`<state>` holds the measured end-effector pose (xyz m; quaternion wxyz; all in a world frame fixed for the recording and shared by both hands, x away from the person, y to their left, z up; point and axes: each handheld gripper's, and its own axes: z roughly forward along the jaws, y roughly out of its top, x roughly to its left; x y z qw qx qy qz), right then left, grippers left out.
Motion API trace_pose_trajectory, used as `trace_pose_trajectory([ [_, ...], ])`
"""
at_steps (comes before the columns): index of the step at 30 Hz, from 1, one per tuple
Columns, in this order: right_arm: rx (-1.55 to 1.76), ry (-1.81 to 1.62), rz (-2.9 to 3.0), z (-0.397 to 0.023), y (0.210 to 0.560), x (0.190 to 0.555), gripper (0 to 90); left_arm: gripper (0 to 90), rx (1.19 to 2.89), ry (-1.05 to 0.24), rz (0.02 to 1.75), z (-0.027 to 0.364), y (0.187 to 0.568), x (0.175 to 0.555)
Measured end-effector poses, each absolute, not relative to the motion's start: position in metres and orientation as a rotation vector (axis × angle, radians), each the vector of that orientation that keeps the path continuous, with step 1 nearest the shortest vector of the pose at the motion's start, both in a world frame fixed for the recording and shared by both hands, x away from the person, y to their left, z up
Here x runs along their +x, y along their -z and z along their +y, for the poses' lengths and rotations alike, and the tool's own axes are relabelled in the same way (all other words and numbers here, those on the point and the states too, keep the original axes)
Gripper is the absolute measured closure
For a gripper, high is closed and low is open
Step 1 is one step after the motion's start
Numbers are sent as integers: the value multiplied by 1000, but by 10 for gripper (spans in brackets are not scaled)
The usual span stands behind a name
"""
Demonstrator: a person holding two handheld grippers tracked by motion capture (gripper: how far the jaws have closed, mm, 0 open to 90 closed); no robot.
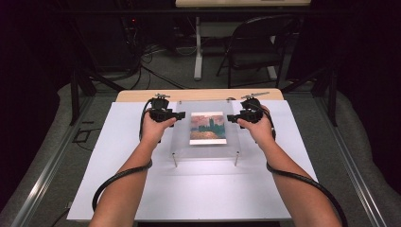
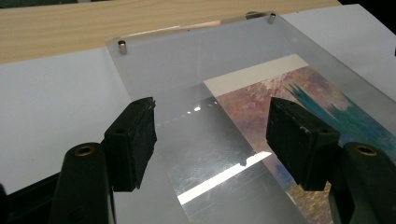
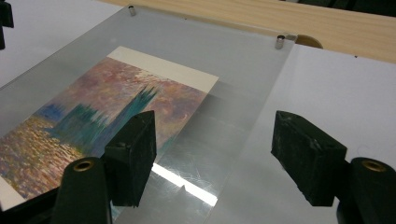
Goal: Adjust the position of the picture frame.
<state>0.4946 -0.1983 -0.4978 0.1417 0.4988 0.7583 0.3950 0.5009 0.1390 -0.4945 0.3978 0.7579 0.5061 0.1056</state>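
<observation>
A clear acrylic panel [image 1: 182, 137] stands on short metal posts over a white board. Inside it lies a print [image 1: 208, 127] of a painting in pink, teal and gold. My left gripper [image 1: 179, 115] hovers at the panel's left edge, jaws wide apart and holding nothing. My right gripper [image 1: 230, 117] mirrors it at the right edge, also open. In the left gripper view the left gripper [image 2: 212, 107] has its jaws over the panel [image 2: 187, 60] and the print's [image 2: 299, 84] edge. In the right gripper view the right gripper [image 3: 215, 119] straddles the panel's [image 3: 224, 51] side beside the print [image 3: 107, 98].
The white board [image 1: 198, 189] covers a wooden table [image 1: 198, 94]. Metal posts [image 1: 175, 160] hold up the panel's corners, with another post [image 3: 280, 42] at a far corner. A folding chair [image 1: 257, 45] and floor cables lie beyond the table. Cables trail from both grippers along the forearms.
</observation>
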Motion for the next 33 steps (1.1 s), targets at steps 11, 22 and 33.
trace_pose_trajectory([
  [11,1500,-1120,2202,-199,516,498,302,331,1905,-242,1335,142,515,504],
  [22,1549,-1135,2211,-199,527,499,301,328,1893,-207,1369,147,528,503],
  [33,1575,-1171,2227,-196,531,499,298,324,1886,-153,1365,144,532,502],
])
